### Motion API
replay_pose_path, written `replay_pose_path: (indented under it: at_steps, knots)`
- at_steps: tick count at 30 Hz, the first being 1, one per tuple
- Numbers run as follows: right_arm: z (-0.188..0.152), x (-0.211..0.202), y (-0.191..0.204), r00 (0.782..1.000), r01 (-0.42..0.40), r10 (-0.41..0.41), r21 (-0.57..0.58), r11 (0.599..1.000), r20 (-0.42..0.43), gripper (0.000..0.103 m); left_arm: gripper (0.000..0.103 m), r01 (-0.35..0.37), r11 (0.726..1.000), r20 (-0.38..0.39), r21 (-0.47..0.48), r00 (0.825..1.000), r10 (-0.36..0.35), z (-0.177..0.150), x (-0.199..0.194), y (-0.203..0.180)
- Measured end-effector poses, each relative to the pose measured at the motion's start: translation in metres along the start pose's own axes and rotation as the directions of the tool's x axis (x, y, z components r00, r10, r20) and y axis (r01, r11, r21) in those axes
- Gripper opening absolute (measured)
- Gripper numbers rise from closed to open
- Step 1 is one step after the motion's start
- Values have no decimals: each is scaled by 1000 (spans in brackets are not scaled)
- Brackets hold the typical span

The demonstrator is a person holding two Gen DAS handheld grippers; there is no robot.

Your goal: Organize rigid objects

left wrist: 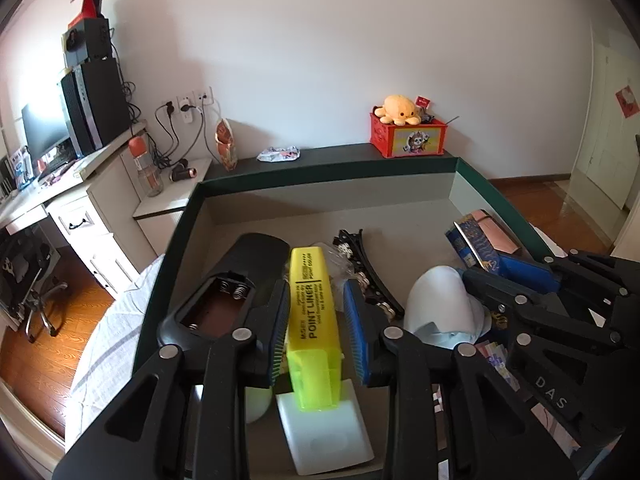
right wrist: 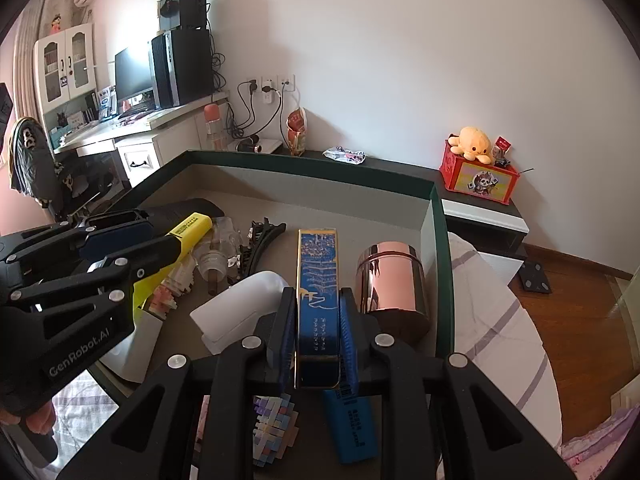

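One copper canister [right wrist: 392, 284], right-wrist view only

One highlighter [left wrist: 313, 328], one copper canister [right wrist: 394, 284]

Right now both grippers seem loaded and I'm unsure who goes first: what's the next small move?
Probably close the left gripper on the yellow highlighter first: its pads flank it with gaps, while the right gripper already clamps the blue box.

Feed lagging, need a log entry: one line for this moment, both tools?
left tool: open around highlighter | right tool: shut on blue box | both over tray | copper tin beside box
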State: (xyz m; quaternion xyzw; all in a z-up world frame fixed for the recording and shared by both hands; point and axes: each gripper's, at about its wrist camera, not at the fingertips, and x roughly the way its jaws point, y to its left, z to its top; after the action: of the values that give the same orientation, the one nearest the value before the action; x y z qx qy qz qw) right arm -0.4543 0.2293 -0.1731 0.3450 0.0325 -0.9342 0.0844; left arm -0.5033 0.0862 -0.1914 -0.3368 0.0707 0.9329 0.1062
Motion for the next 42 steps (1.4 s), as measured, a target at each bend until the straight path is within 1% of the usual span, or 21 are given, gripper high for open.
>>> replay_pose_path:
  at_steps: [1,3,4,9,11,12,18,20,22,25,28,29,30,32,33,34,35,36,38,39,42]
  knots:
    - [0,0,0,1000,-2,2,3,1000,0,21,34,-3,1000,-1,2,1000,3,0,0,-1]
    - [-1,0,0,1000,-2,2,5,1000,0,21,41,-5,1000,1,11,1000,5,-1,0,-2]
    - [0,1,0,1000,0,0,5,1000,0,21,43,1,1000,3,11,1000,-1,-1,0,-3]
    - [-1,3,1,1000,1,-1,1,1000,-2,21,63,22,999,3,40,1000,-22,-2,0,-9]
    - [-1,4,2,1000,4,-4,-6,1000,-7,22,64,-3,998,10,57,1000,2,-2,-1,-12]
    - [-2,4,2,1000,2,-2,-6,1000,-9,22,67,-25,998,17,60,1000,24,-2,-2,-12]
    - [-2,3,2,1000,-2,2,2,1000,4,23,70,-2,999,28,33,1000,1,-1,-6,-6]
    - [-2,2,2,1000,5,-5,4,1000,10,26,70,-4,1000,33,31,999,3,-1,-8,-5]
    - [-1,1,1,1000,9,-9,10,1000,15,32,71,-5,1000,41,26,999,4,0,-9,-4]
    - [-1,0,-1,1000,7,-7,15,1000,20,33,73,-9,1000,49,25,999,7,0,-10,-3]
    - [-1,-1,0,999,19,-20,14,1000,30,34,76,-26,999,63,28,998,25,1,-12,-3]
    - [-1,-3,-1,999,24,-25,16,1000,36,35,81,-39,999,70,26,997,37,1,-13,-2]
    - [0,-4,-2,999,28,-29,20,999,44,37,89,-60,998,79,20,995,58,2,-14,-1]
    - [1,-7,-6,997,45,-47,36,998,61,50,94,-97,995,99,-6,990,97,3,-17,6]
    - [1,-9,-8,995,62,-65,45,997,73,65,94,-100,995,104,-21,989,102,3,-18,9]
    - [1,-13,-9,993,66,-71,53,996,93,70,95,-97,994,108,-46,989,101,4,-19,14]
    - [2,-15,-10,992,66,-72,61,996,106,84,97,-94,993,110,-70,989,101,4,-19,19]
    - [2,-18,-11,990,66,-73,65,996,120,89,100,-89,992,111,-94,989,99,4,-20,24]
    - [4,-24,-8,985,79,-87,56,995,152,92,101,-73,991,114,-112,990,86,4,-22,29]
    - [5,-26,-5,983,91,-97,47,995,154,103,101,-77,990,122,-114,988,91,4,-24,31]
    - [6,-43,3,976,116,-119,25,993,184,103,103,-93,988,151,-120,982,111,0,-40,34]
